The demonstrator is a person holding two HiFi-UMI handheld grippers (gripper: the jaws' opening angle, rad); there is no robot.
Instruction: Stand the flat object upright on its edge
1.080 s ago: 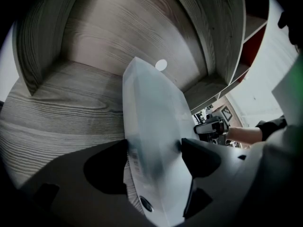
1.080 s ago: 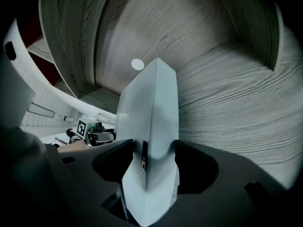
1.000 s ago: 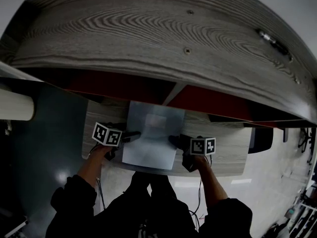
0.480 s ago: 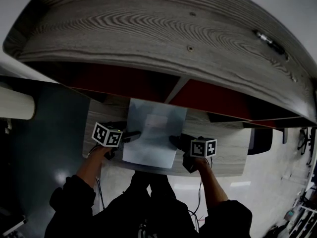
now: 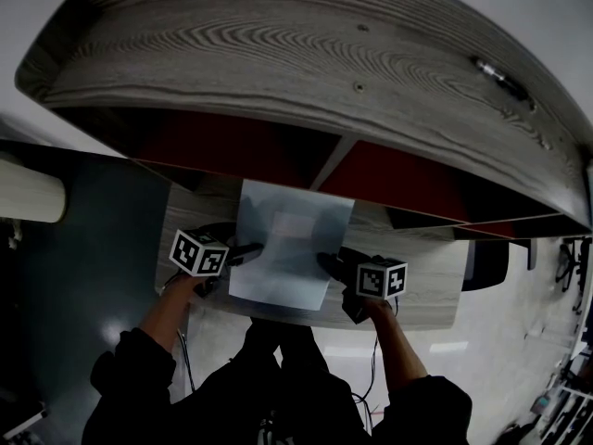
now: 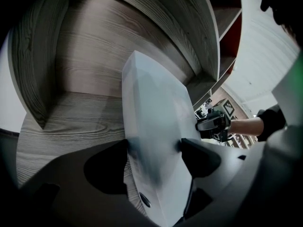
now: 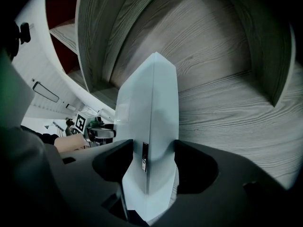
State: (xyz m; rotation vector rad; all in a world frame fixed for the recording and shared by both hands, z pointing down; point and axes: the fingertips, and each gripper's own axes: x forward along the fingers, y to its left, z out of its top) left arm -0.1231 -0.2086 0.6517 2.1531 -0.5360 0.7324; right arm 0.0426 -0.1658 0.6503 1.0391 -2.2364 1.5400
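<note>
Currently: left gripper (image 5: 248,251) and right gripper (image 5: 326,264) each pinch an opposite edge of the flat panel (image 5: 283,258), likely to tip it upright.

I see the flat panel (image 5: 285,248) as smooth, pale grey, softly sheened. At 12 o'clock the shelf (image 5: 306,54) shows matt grey wood grain, the desk (image 5: 431,281) likewise. Left gripper (image 6: 155,150) and right gripper (image 7: 151,157) look matt black plastic
</note>
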